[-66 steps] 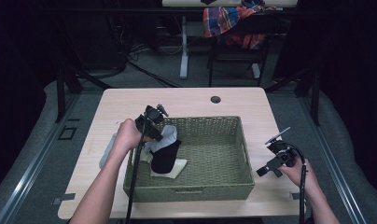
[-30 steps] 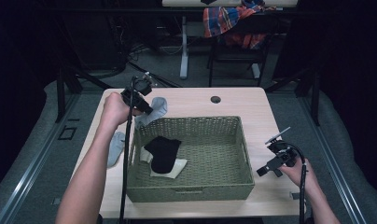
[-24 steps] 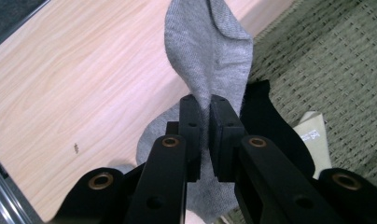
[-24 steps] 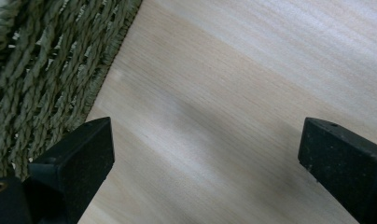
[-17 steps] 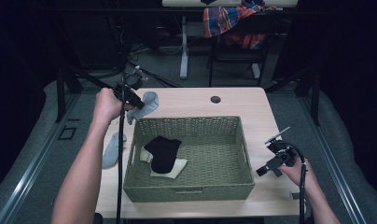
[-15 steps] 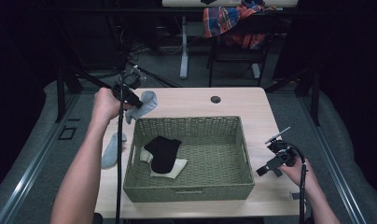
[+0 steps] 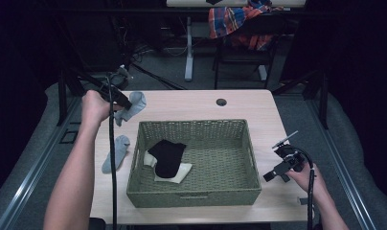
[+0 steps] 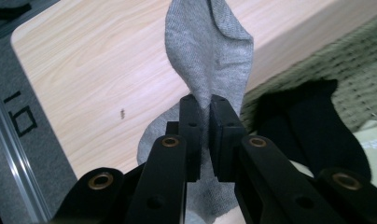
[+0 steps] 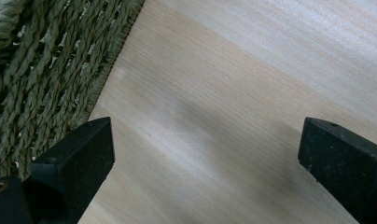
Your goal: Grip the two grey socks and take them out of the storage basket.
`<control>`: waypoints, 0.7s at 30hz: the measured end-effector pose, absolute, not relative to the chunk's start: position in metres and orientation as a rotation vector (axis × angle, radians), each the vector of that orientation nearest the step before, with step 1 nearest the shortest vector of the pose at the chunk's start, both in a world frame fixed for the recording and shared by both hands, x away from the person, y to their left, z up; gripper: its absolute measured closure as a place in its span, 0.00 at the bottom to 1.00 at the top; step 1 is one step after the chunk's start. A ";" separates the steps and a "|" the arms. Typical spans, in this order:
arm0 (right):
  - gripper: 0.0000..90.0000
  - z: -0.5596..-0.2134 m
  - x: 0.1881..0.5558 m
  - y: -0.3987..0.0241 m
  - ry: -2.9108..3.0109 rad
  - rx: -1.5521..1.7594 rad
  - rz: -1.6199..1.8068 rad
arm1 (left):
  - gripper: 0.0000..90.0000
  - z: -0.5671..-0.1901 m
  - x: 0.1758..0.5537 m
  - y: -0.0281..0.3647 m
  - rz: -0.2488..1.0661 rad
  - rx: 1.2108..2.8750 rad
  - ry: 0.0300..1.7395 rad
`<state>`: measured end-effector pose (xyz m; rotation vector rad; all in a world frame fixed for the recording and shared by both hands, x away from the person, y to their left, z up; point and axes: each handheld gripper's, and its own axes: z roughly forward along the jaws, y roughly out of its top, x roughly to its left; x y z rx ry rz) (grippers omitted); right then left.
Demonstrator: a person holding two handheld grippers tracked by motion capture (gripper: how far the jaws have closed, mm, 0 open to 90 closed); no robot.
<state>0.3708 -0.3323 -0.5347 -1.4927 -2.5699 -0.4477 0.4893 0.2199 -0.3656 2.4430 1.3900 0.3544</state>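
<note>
Item: grey sock (image 8: 210,51). Held off the table's far left corner, pinched mid-length by left gripper (image 8: 203,105), jaws clamped tight on the fabric; toe and cuff hanging free either side. Carried clear of the wicker basket (image 7: 196,194), probably for laying out beside its mate.

Item: second grey sock (image 7: 116,153). Laid flat on the table (image 7: 191,103), just beside the basket's left wall. Likely set there as the start of a sorted pair.

Item: black sock (image 7: 166,155). Left inside the basket, left half, lying over a cream sock (image 7: 175,172); both not yet removed.

Item: right gripper (image 7: 280,165). Parked over bare tabletop near the basket's right wall, jaws spread wide, nothing between them. Seemingly kept idle and out of the way.

Judged stage: sorting part done, two socks out, two remaining in the basket.
</note>
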 end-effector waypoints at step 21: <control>0.04 -0.535 0.370 -0.331 -2.573 -1.501 -0.447 | 0.94 -0.415 0.480 0.285 0.333 2.328 1.622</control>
